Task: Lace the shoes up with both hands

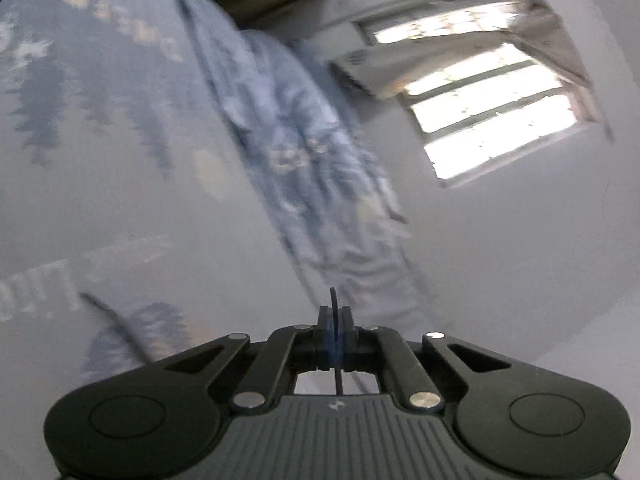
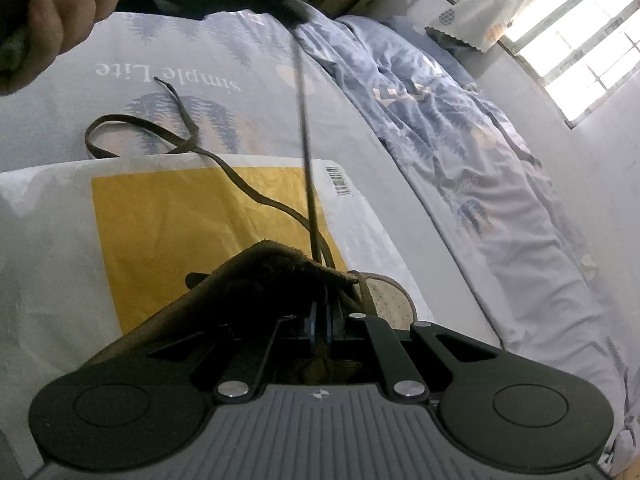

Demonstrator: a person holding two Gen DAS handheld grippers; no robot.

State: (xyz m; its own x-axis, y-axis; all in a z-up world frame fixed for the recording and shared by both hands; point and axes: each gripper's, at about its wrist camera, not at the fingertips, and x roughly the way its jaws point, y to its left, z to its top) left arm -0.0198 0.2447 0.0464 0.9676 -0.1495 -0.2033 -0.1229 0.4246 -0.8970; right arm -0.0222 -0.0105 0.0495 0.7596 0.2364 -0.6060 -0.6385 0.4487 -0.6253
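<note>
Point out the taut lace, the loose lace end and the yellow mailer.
taut lace (image 2: 306, 152): right wrist view, mid-span.
loose lace end (image 2: 158, 79): right wrist view, its tip.
yellow mailer (image 2: 180, 220): right wrist view, yellow face.

A bed (image 2: 168, 52) carries everything, covered by a pale blue sheet printed with dark fern-like leaves and the words "Simple Life". A rumpled quilt (image 2: 460, 128) in the same print lies bunched along its far side, toward the wall. On the sheet lies a white padded mailer (image 2: 48, 232) with a yellow panel and a barcode label. A brown shoe (image 2: 256, 272) rests on the mailer, and its loose shoelace (image 2: 132, 124) trails across the mailer and loops onto the sheet.
</note>
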